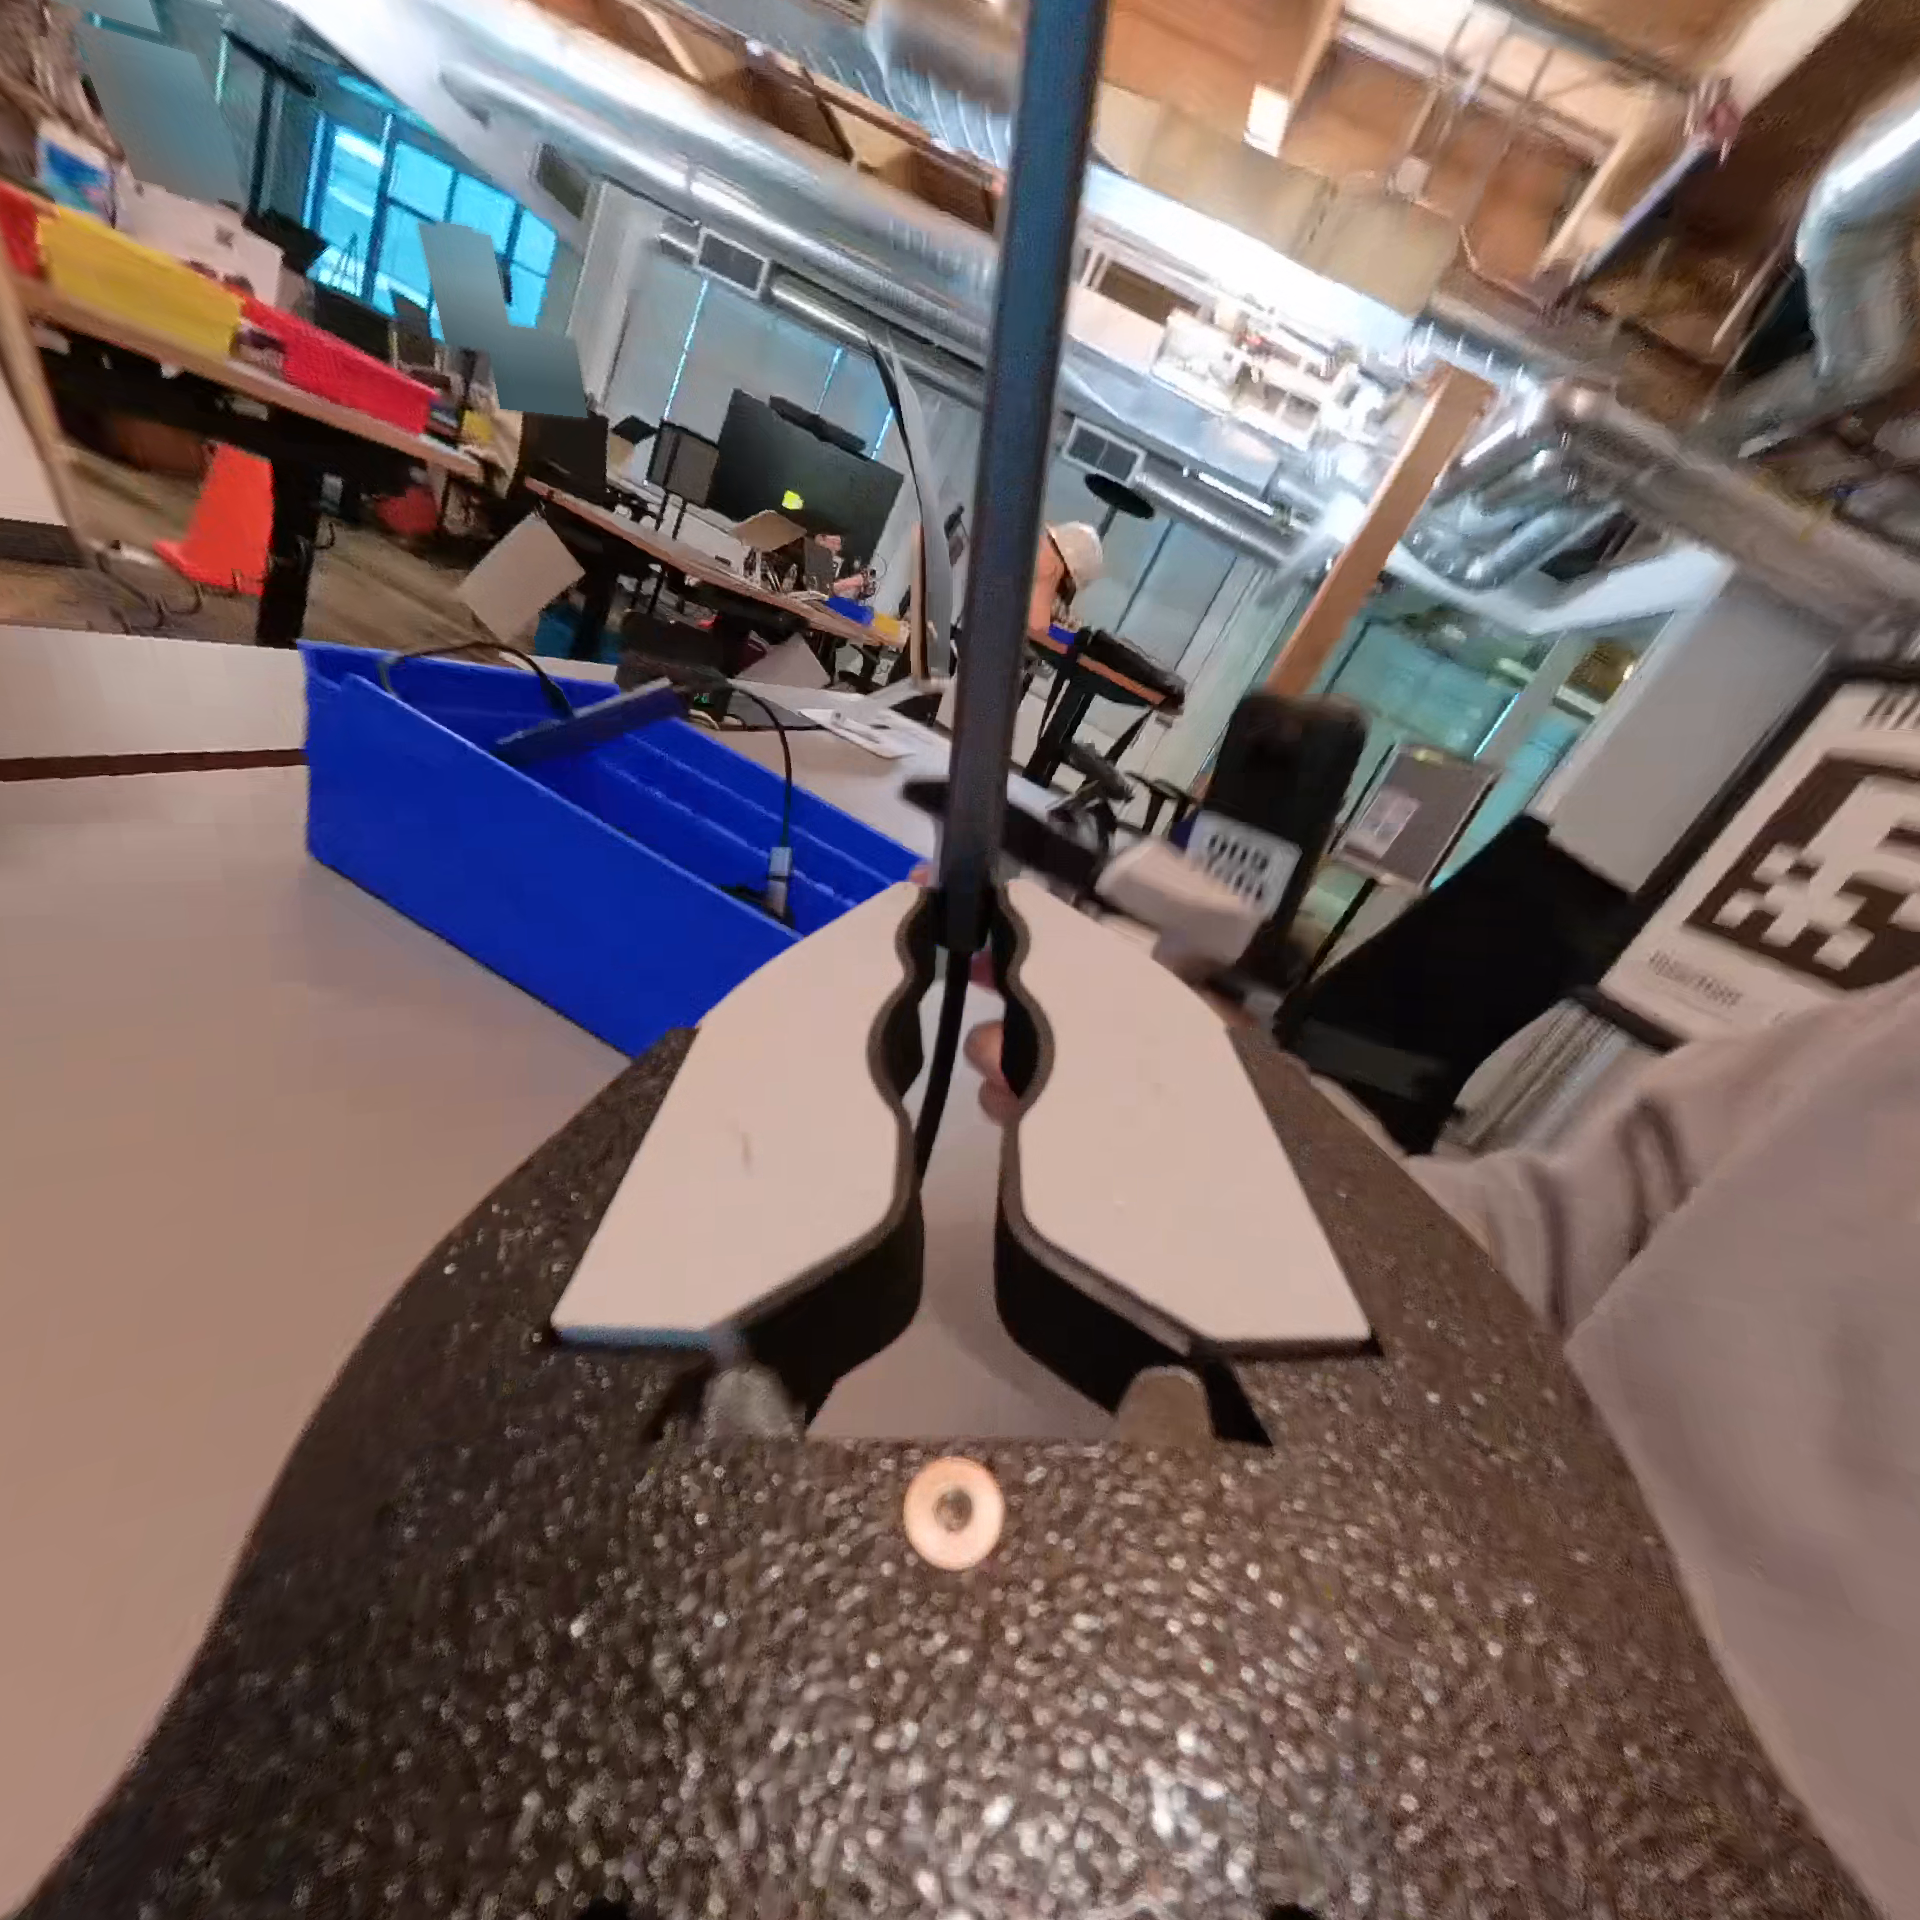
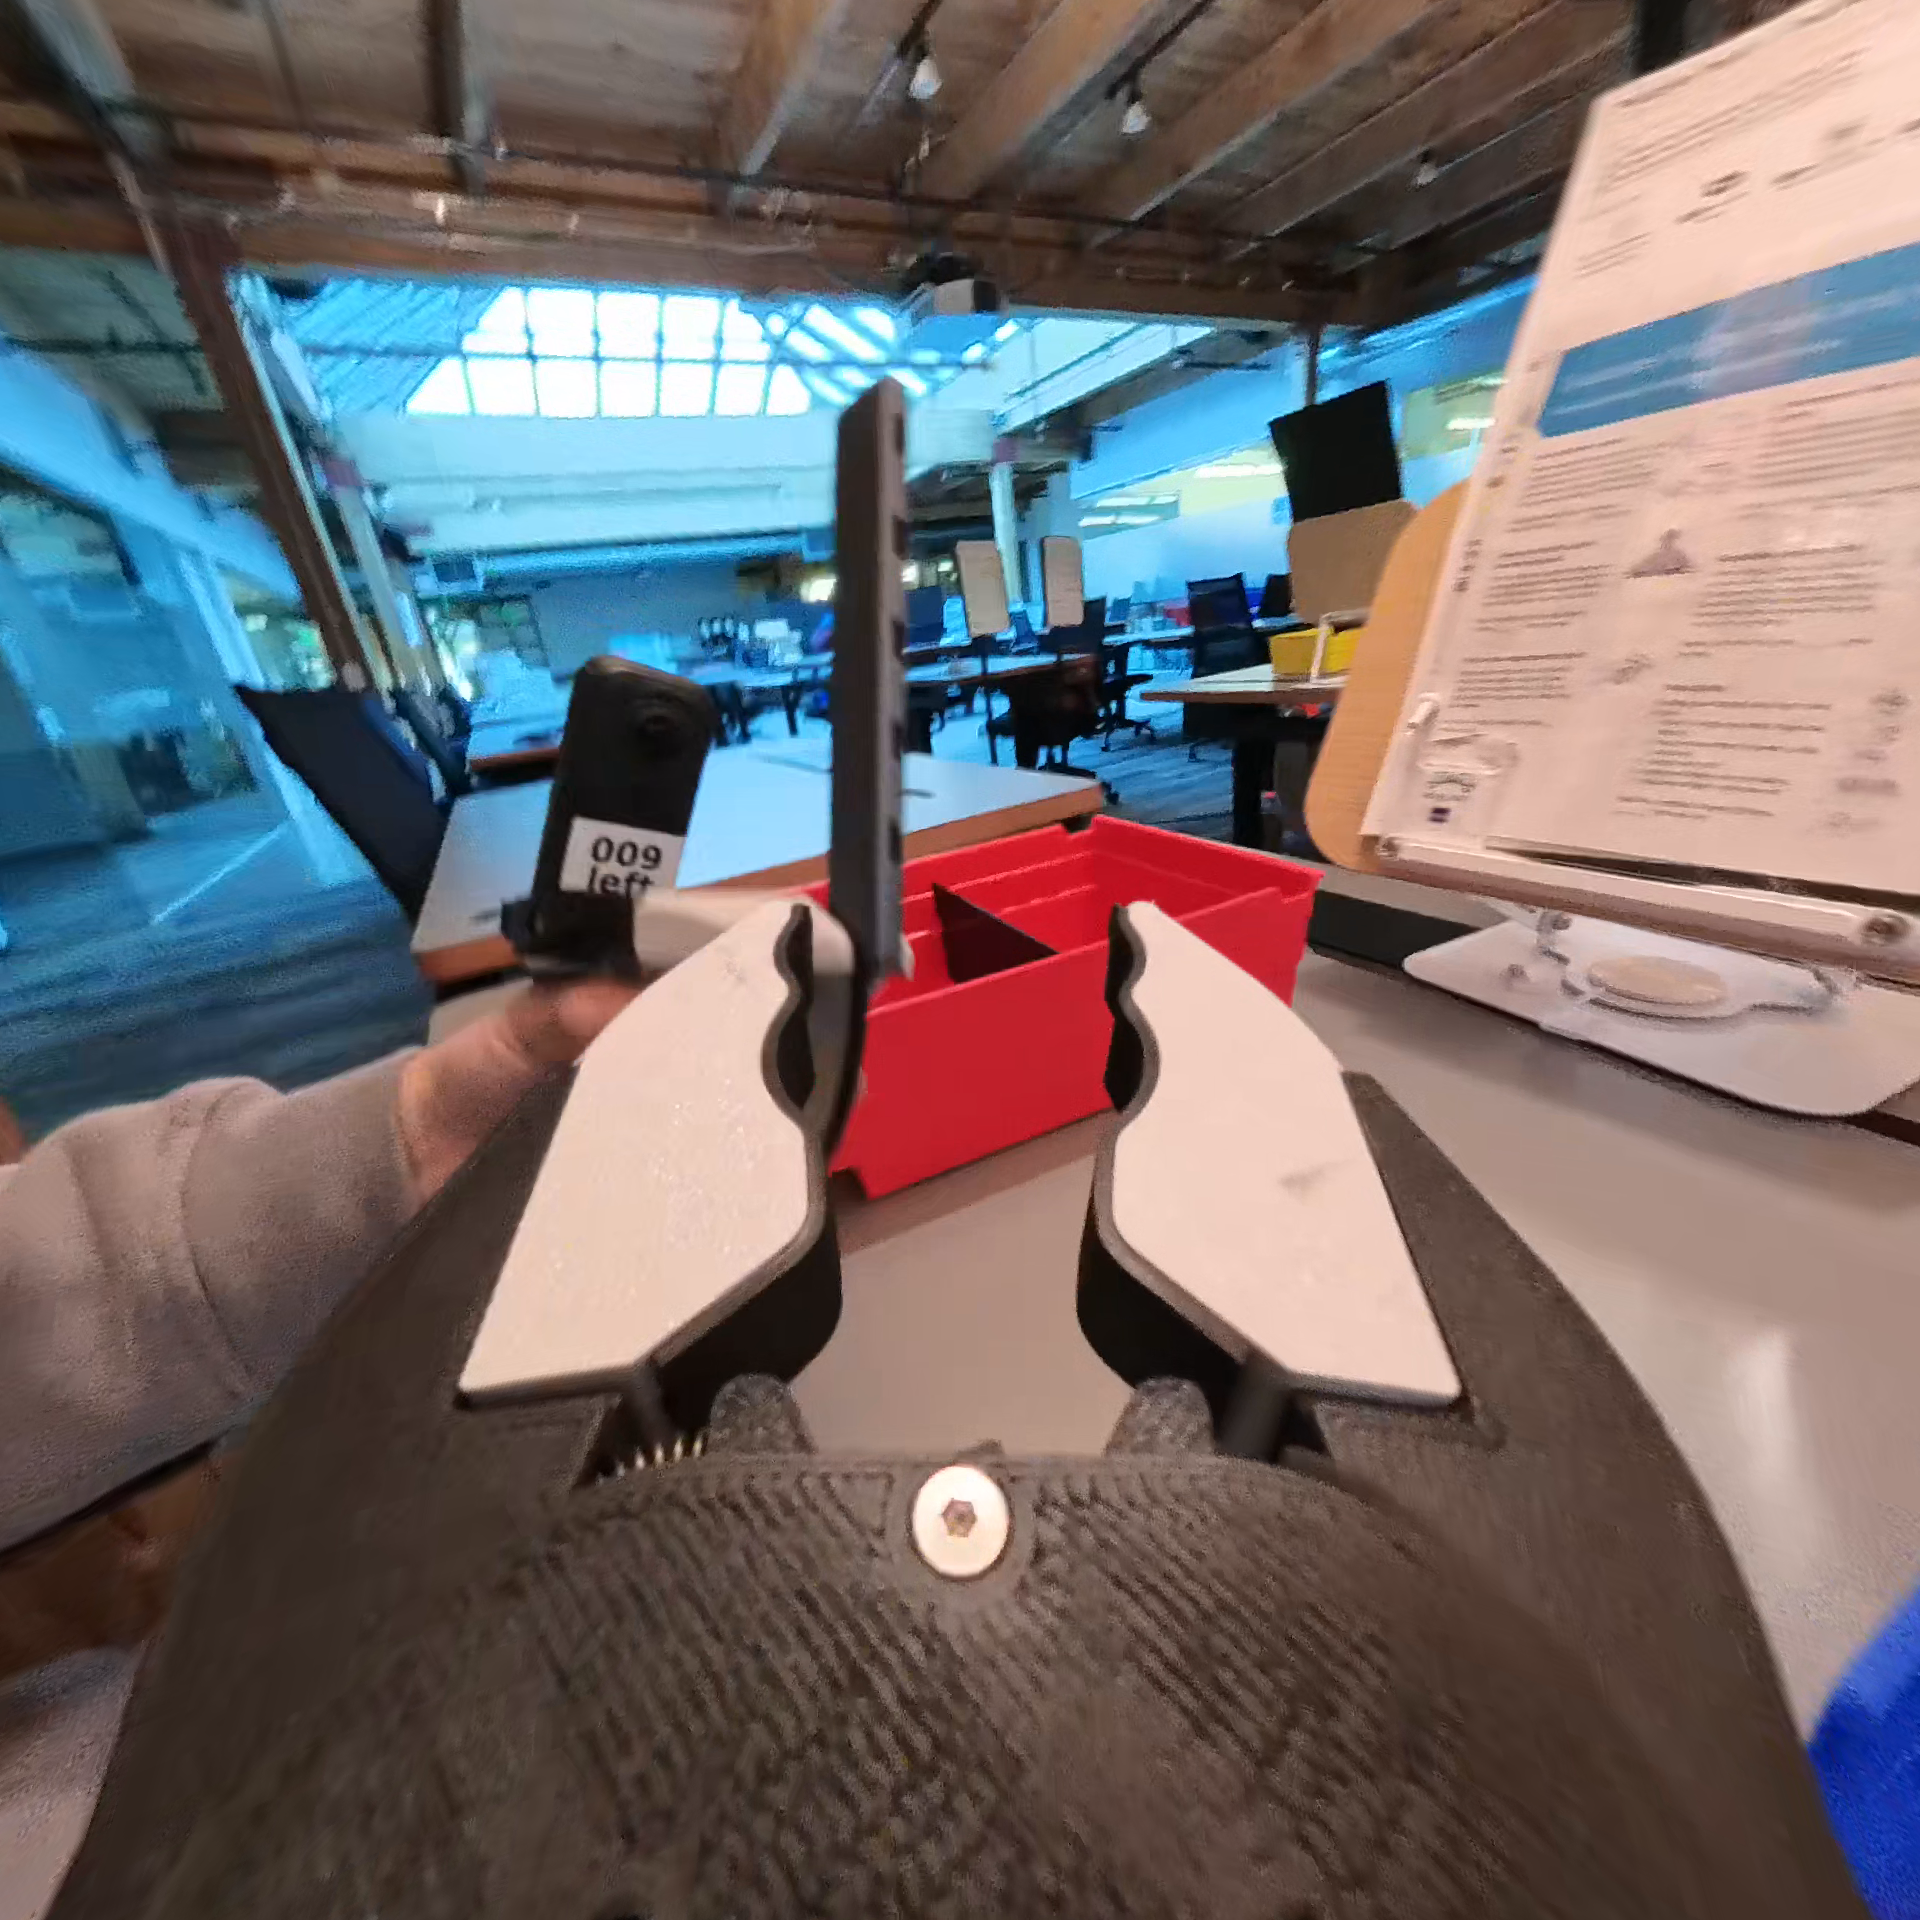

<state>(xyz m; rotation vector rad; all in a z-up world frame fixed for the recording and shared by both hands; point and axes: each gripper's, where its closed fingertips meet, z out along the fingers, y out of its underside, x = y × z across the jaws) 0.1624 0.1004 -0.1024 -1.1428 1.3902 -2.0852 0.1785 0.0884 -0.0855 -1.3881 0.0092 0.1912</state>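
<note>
My left gripper [image 1: 961, 904] is shut on the lower end of a slim dark bar [image 1: 1023, 416] that stands upright from its fingertips. A black cable [image 1: 940, 1049] hangs from the bar down between the fingers. In the right wrist view the same bar [image 2: 871, 675] shows a row of ports along its edge. It stands just inside the left finger of my right gripper [image 2: 961, 920], which is open and empty; I cannot tell whether they touch. The left gripper's black camera [image 2: 623, 790] and the hand [image 2: 499, 1049] holding it are at the left.
A blue bin [image 1: 520, 862] on the grey table holds another dark bar [image 1: 592, 722] with a cable. A red bin [image 2: 1039, 1018] with a black divider [image 2: 987, 940] sits beyond my right gripper. A stand with printed pages [image 2: 1714, 520] is at the right. A grey sleeve [image 1: 1714, 1247] crosses the right side. My two grippers' fingertips are within a few centimetres of each other.
</note>
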